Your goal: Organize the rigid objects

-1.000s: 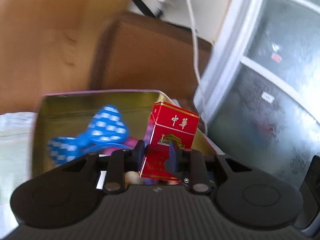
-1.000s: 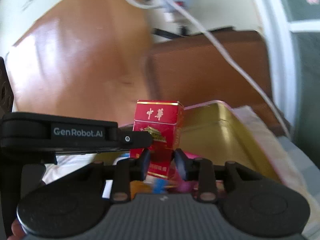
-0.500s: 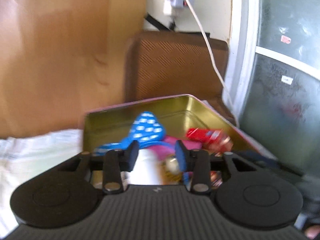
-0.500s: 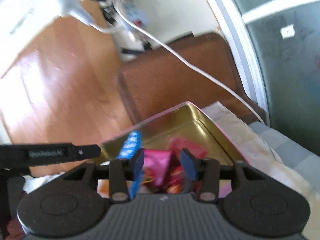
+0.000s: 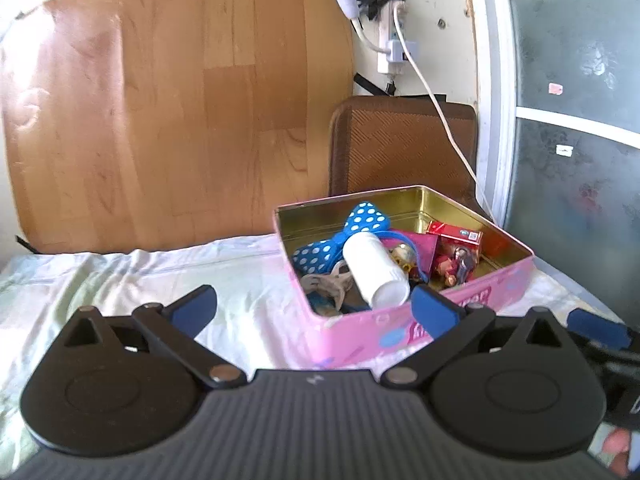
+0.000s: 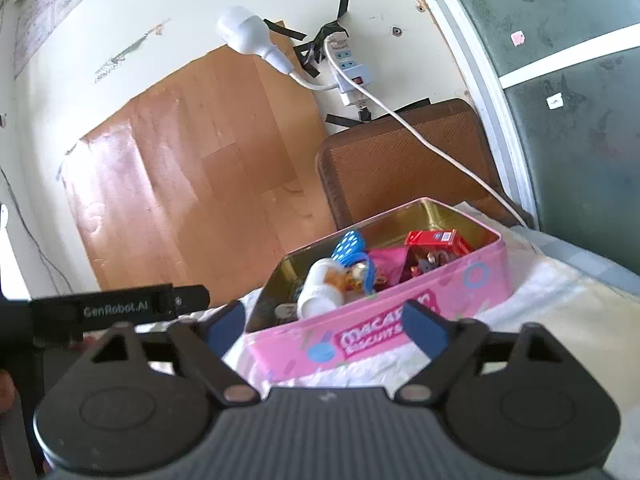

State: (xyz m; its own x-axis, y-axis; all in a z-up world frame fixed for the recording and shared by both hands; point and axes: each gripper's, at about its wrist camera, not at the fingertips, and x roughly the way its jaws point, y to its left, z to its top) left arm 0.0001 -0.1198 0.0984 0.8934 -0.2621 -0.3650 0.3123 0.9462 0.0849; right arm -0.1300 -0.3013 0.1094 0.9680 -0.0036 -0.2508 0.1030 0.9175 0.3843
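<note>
A pink tin (image 5: 400,332) with a gold inside stands on the bed sheet. In it lie a red cigarette pack (image 5: 454,234), a white bottle (image 5: 376,268), a blue dotted bow (image 5: 352,232) and small trinkets. My left gripper (image 5: 316,306) hangs just short of the tin's near wall, its jaws opening wide and holding nothing. In the right wrist view, the right gripper (image 6: 325,325) also hangs before the tin (image 6: 400,328), its jaws opening and empty. The red pack (image 6: 436,240) rests at the tin's far right, and the bottle (image 6: 320,288) at its left.
A wooden panel (image 5: 180,120) and a brown woven board (image 5: 400,148) lean on the wall behind the tin. A power strip (image 6: 348,68) with a white cable (image 6: 440,148) hangs above. Frosted glass doors (image 5: 572,160) stand at the right. Pale sheet (image 5: 140,280) spreads left.
Both grippers were shut on the red pack above the tin. They let it go, pulled back from the tin and opened wide. The pack now lies inside the tin.
</note>
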